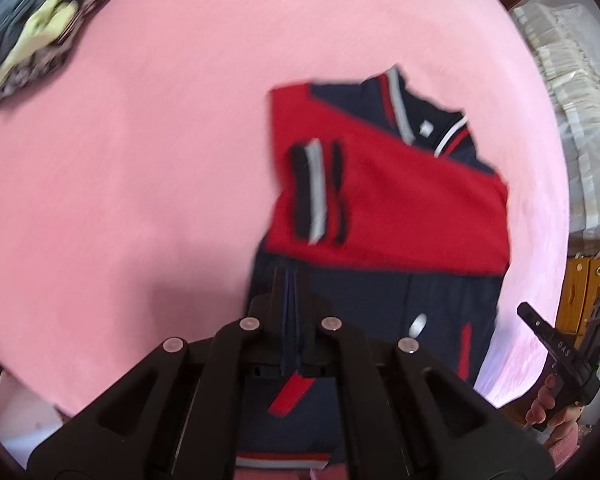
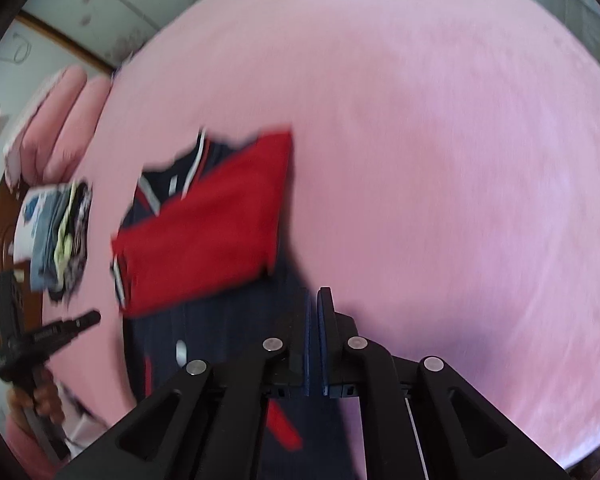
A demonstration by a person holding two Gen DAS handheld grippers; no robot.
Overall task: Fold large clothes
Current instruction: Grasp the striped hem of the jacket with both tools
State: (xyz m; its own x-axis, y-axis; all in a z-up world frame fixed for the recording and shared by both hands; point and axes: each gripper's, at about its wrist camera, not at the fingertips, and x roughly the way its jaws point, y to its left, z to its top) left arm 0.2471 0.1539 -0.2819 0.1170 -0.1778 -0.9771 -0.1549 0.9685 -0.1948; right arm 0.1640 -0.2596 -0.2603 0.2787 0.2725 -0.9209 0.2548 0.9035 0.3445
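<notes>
A navy and red jacket (image 1: 388, 216) lies on the pink bed sheet (image 1: 160, 140), with its red sleeve folded across the chest. It also shows in the right wrist view (image 2: 204, 232). My left gripper (image 1: 290, 280) is shut on the jacket's navy fabric at the lower left edge. My right gripper (image 2: 314, 300) is nearly closed with a narrow gap, at the jacket's lower right edge; no cloth shows between its pads. The right gripper also appears in the left wrist view (image 1: 540, 328), and the left gripper in the right wrist view (image 2: 60, 332). Both views are blurred.
A pile of folded clothes (image 1: 32, 28) sits at the far left of the bed, also in the right wrist view (image 2: 60, 236). A pink pillow (image 2: 60, 120) lies behind it. White fabric (image 1: 572, 120) and wooden furniture (image 1: 584, 292) stand beyond the bed's right edge.
</notes>
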